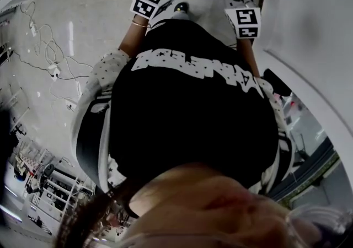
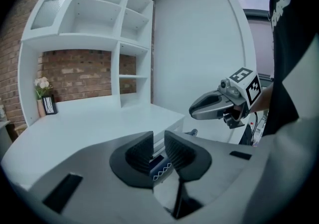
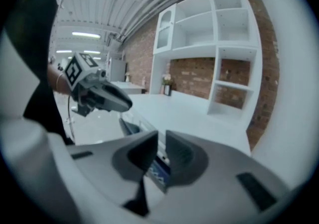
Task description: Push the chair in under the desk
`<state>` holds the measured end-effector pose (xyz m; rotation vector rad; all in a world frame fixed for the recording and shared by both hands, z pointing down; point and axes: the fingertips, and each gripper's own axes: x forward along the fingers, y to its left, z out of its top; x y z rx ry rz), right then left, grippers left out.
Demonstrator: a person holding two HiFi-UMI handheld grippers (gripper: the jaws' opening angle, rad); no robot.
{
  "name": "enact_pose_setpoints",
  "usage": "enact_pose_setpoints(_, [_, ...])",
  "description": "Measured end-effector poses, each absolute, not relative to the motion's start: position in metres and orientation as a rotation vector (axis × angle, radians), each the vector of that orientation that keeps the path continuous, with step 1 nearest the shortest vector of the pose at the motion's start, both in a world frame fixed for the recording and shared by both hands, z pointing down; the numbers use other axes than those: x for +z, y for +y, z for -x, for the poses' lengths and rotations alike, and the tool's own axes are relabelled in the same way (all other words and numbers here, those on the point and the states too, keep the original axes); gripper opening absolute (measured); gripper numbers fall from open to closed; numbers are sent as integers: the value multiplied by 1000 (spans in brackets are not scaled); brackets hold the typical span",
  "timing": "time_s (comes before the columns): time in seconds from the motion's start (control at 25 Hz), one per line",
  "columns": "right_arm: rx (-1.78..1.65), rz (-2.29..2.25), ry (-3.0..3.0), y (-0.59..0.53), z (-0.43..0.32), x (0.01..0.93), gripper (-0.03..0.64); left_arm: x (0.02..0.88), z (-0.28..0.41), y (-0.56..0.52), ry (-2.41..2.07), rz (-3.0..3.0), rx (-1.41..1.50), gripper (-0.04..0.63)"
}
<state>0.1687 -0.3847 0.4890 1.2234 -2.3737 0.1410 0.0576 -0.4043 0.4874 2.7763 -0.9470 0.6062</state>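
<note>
White lettering across black shirt, illegible

The desk top is white, smooth and faintly satiny, and so are the shelves above it. The brick wall behind them is rough and matt. The left gripper and right gripper have grey matt plastic shells, and their dark pads are finely ribbed. The shirt is black cloth with white print. The floor is pale and glossy.

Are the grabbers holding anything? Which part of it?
Nothing is held. The left gripper and the right gripper each show a narrow empty gap between their jaws, with nothing pinched.
</note>
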Motion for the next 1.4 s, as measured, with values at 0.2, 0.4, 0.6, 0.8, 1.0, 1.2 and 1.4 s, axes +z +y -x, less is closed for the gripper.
enact_pose_setpoints(0.2, [194, -1289, -2472, -390, -164, 467, 44, 461, -57, -406, -975, -2833, 490, 44])
enact_pose_setpoints(0.4, [258, -1354, -2571, -394, -165, 443, 40, 438, -61, -405, -975, -2863, 360, 43])
enact_pose_setpoints(0.6, [255, -1369, -2604, -395, -165, 429, 38, 419, -62, -405, -989, -2877, 269, 43])
enact_pose_setpoints(0.8, [243, -1354, -2603, -395, -160, 427, 32, 417, -60, -405, -995, -2888, 270, 43])
enact_pose_setpoints(1.0, [237, -1327, -2606, -396, -157, 427, 31, 418, -59, -405, -1005, -2888, 277, 43])
enact_pose_setpoints(1.2, [238, -1319, -2615, -396, -154, 426, 31, 416, -57, -404, -1016, -2884, 278, 43])
enact_pose_setpoints(1.4, [237, -1314, -2616, -391, -154, 426, 31, 418, -57, -400, -1014, -2887, 284, 43])
